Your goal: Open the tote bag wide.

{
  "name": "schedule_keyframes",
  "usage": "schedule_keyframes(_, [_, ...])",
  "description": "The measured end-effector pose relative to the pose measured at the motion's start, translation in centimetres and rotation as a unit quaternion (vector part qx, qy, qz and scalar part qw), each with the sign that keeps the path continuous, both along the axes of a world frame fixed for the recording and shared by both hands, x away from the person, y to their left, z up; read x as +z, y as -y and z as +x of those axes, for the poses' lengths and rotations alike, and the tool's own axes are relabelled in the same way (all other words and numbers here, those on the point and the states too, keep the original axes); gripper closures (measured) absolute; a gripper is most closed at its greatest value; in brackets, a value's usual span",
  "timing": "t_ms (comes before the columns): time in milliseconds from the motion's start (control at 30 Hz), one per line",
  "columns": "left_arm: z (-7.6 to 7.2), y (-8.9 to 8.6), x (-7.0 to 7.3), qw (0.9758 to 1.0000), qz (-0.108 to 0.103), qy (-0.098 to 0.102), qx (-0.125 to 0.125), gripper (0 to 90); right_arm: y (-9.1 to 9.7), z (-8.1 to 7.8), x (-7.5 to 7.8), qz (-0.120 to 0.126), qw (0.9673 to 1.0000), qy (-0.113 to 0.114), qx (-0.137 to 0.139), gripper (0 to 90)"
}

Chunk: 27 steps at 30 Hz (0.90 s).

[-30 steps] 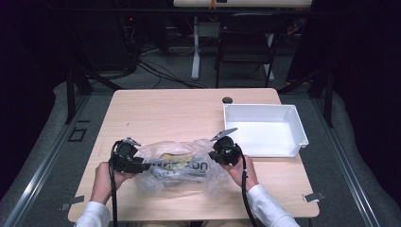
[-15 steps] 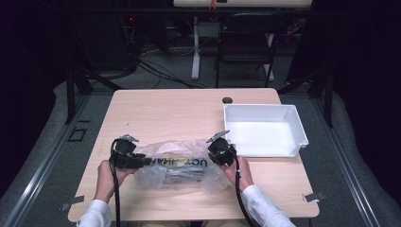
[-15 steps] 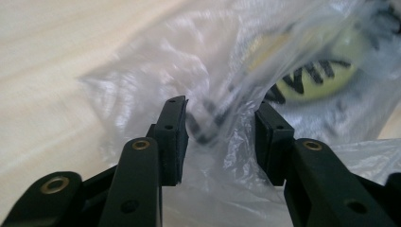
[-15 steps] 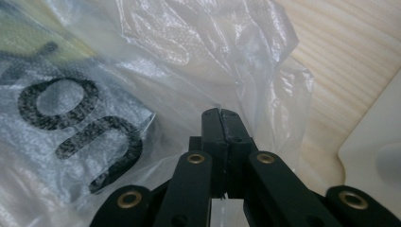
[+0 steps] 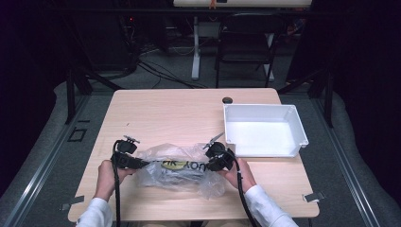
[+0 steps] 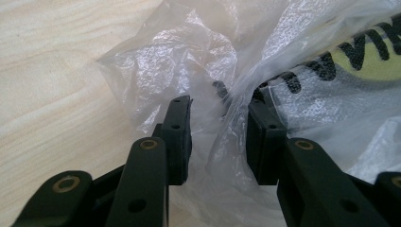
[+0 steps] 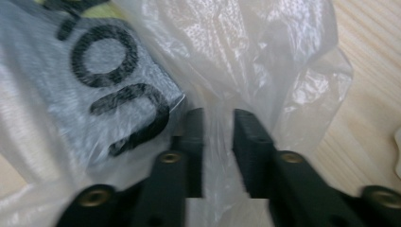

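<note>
Jaws of both grippers part-open around folds of one clear plastic bag (image 5: 177,168).

Left gripper (image 6: 218,120): its jaws have just been closing, film between them, pads not pressing. Right gripper (image 7: 218,127): its jaws have just been opening, film loose in the gap, printed part beside them.

Chg: my right gripper (image 5: 213,156) fingers just opening off bag (image 5: 177,165); left gripper (image 5: 140,163) closing, film between.

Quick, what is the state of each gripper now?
Left gripper: jaws open, closing around a fold of the plastic bag.
Right gripper: jaws just opened, bag film between them.
</note>
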State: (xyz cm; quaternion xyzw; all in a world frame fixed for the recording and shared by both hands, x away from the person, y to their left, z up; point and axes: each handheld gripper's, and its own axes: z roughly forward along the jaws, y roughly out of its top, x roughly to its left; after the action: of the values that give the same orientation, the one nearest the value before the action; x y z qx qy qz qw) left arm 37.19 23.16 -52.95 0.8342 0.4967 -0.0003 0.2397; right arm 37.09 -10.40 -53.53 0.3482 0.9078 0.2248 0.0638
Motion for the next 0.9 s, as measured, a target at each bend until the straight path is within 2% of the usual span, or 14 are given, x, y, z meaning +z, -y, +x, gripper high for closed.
schedule_keyframes(33, [-0.1, -0.2, 0.0, 1.0000, -0.007, -0.002, 0.000, 63.1, 0.4, -0.4, 1.0, 0.014, 0.9999, 0.000, 0.003, 61.5])
schedule_keyframes(67, [-0.1, -0.2, 0.0, 1.0000, -0.007, -0.002, 0.000, 62.5, 0.4, -0.4, 1.0, 0.014, 0.9999, 0.000, 0.003, 61.5])
schedule_keyframes(100, [-0.2, -0.3, 0.1, 0.9999, -0.013, -0.003, 0.000, 62.4, 0.8, -1.0, 2.6, 0.035, 0.9993, 0.008, 0.008, 53.3])
schedule_keyframes(167, [-0.2, -0.4, 0.1, 0.9999, -0.013, -0.005, -0.002, 62.4, 0.9, -1.3, 3.2, 0.043, 0.9989, 0.017, 0.009, 51.8])
schedule_keyframes(200, [-0.2, -0.2, 0.1, 0.9999, -0.014, -0.009, -0.002, 62.4, 0.8, -2.2, 5.0, 0.066, 0.9967, 0.041, 0.024, 49.8])
schedule_keyframes(300, [-0.2, 0.0, 0.1, 0.9998, -0.013, -0.012, -0.004, 62.7, -0.2, -3.8, 6.3, 0.091, 0.9926, 0.056, 0.058, 50.7])
schedule_keyframes(367, [-0.3, 0.0, 0.1, 0.9998, -0.014, -0.014, -0.004, 62.7, -0.9, -4.4, 6.3, 0.094, 0.9910, 0.054, 0.078, 51.1])
schedule_keyframes(433, [-0.3, 0.1, 0.1, 0.9998, -0.015, -0.013, -0.005, 62.6, -2.8, -5.7, 5.3, 0.068, 0.9884, 0.071, 0.116, 49.8])
schedule_keyframes(567, [-0.6, 0.1, 0.2, 0.9997, -0.023, -0.011, 0.000, 62.2, -4.3, -5.6, 3.2, 0.037, 0.9883, 0.086, 0.121, 45.0])
schedule_keyframes(733, [-0.7, 0.1, 0.6, 0.9995, -0.031, -0.006, 0.004, 52.3, -4.8, -5.4, 2.0, 0.008, 0.9871, 0.104, 0.121, 58.8])
schedule_keyframes(767, [-0.8, 0.0, 0.7, 0.9993, -0.037, -0.002, 0.003, 49.7, -4.8, -5.5, 1.9, -0.002, 0.9852, 0.124, 0.119, 69.2])
schedule_keyframes(800, [-0.8, 0.0, 1.0, 0.9990, -0.045, 0.005, 0.004, 49.7, -4.8, -5.5, 1.9, -0.002, 0.9852, 0.124, 0.119, 69.2])
schedule_keyframes(833, [-0.9, 0.0, 1.3, 0.9987, -0.048, 0.012, 0.007, 42.4, -4.6, -5.5, 2.0, 0.008, 0.9848, 0.123, 0.122, 78.0])
schedule_keyframes(900, [-1.2, 0.0, 2.3, 0.9973, -0.061, 0.039, 0.010, 38.8, -4.6, -5.7, 2.0, 0.013, 0.9841, 0.125, 0.126, 87.8])
